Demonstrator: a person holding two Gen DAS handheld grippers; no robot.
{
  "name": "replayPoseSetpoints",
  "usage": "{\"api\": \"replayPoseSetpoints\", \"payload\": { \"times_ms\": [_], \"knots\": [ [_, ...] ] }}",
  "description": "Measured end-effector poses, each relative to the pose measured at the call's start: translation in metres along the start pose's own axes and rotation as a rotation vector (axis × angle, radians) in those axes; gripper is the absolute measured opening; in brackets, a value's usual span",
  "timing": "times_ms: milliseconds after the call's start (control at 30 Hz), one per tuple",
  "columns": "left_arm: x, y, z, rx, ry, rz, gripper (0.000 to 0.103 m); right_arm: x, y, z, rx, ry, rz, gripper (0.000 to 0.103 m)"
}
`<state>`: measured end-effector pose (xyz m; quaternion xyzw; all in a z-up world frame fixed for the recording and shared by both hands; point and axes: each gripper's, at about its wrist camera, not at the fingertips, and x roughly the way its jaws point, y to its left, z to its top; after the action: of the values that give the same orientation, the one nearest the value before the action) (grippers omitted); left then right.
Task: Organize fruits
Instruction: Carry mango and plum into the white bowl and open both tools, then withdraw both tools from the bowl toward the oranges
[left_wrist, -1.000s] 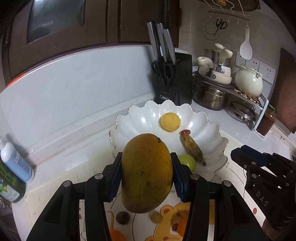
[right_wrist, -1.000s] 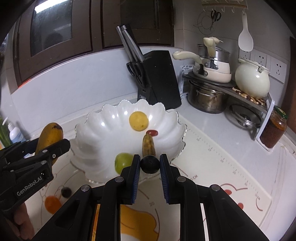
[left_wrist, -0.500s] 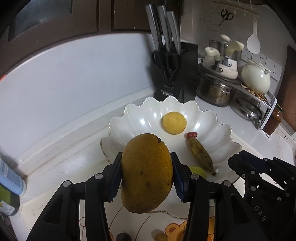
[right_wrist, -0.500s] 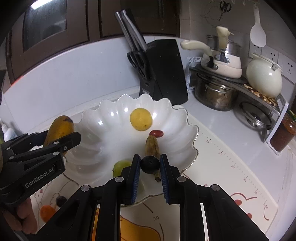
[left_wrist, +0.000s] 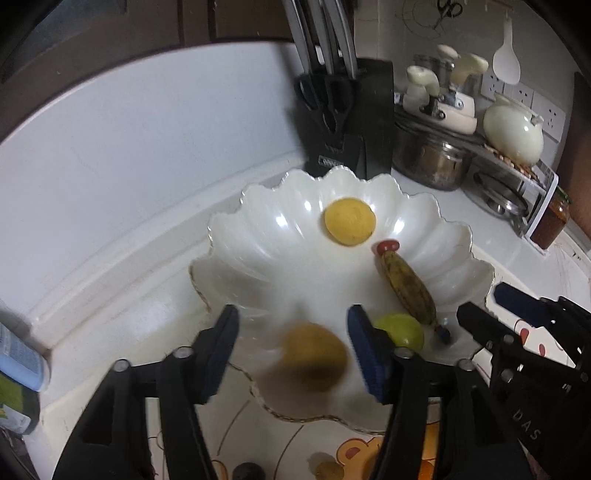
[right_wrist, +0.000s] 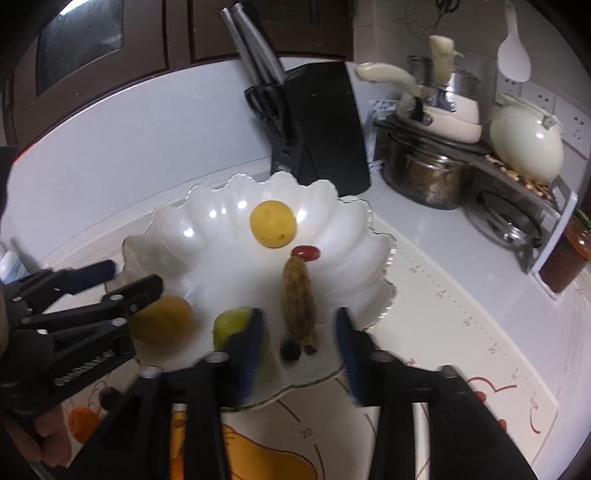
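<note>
White scalloped porcelain is filling the middle of both views: one bowl (left_wrist: 258, 236) on the counter, its near rim partly hidden behind the gripper fingers. The mango (left_wrist: 314, 356) is showing only as a brown-yellow blur inside the bowl's near edge, between the blue pads of the left gripper (left_wrist: 293, 349); its outline is too smeared to tell whether it is resting on the porcelain. The left jaws are spreading, and the pads are standing clear of the mango on both sides. A second ago they were clamping it upright above the mat.

The right gripper (right_wrist: 299, 347) is opening as well, its fingers motion-blurred. The small dark grape (right_wrist: 290, 350) is lying in the bowl between them, touched by neither pad, where earlier it was pinched at the fingertips. The green fruit (right_wrist: 231, 325) is half hidden behind the right gripper's left finger.

Counted in the bowl: one mango, one round yellow fruit (left_wrist: 349, 221), one small red fruit (left_wrist: 387, 246), one spotted banana (left_wrist: 408, 288), one green fruit, one dark grape. On the printed mat (right_wrist: 436, 332) below the rim, two small dark fruits are cut off by the frame's lower edge in the left view. One black knife block (left_wrist: 351, 118) is standing behind the bowl.
</note>
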<state>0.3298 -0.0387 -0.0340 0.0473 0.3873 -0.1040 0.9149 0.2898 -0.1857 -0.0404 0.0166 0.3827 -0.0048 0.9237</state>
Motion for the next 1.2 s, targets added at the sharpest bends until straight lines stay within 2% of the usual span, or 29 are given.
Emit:
{"api": "replayPoseSetpoints", "payload": {
  "times_ms": [133,167,233,500,867,1200],
  "knots": [
    [-0.012,0.003,0.003,0.002,-0.03,0.028,0.077,-0.009,-0.004,0.002,0.02,-0.033,-0.055,0.083],
    [-0.016,0.004,0.003,0.001,-0.034,0.03,0.078,-0.012,-0.004,0.002,0.022,-0.041,-0.066,0.084],
    [-0.023,0.005,0.002,0.003,-0.048,0.047,0.085,-0.018,-0.004,0.003,0.018,-0.05,-0.078,0.085],
    [-0.053,0.01,-0.005,-0.002,-0.075,0.096,0.089,-0.042,0.001,0.001,0.033,-0.085,-0.07,0.085],
    [-0.083,0.023,-0.023,-0.021,-0.109,0.142,0.09,-0.065,0.022,-0.013,0.017,-0.105,-0.039,0.087],
    [-0.099,0.036,-0.044,-0.053,-0.103,0.146,0.09,-0.076,0.038,-0.024,-0.001,-0.11,-0.032,0.087]
  ]
}}
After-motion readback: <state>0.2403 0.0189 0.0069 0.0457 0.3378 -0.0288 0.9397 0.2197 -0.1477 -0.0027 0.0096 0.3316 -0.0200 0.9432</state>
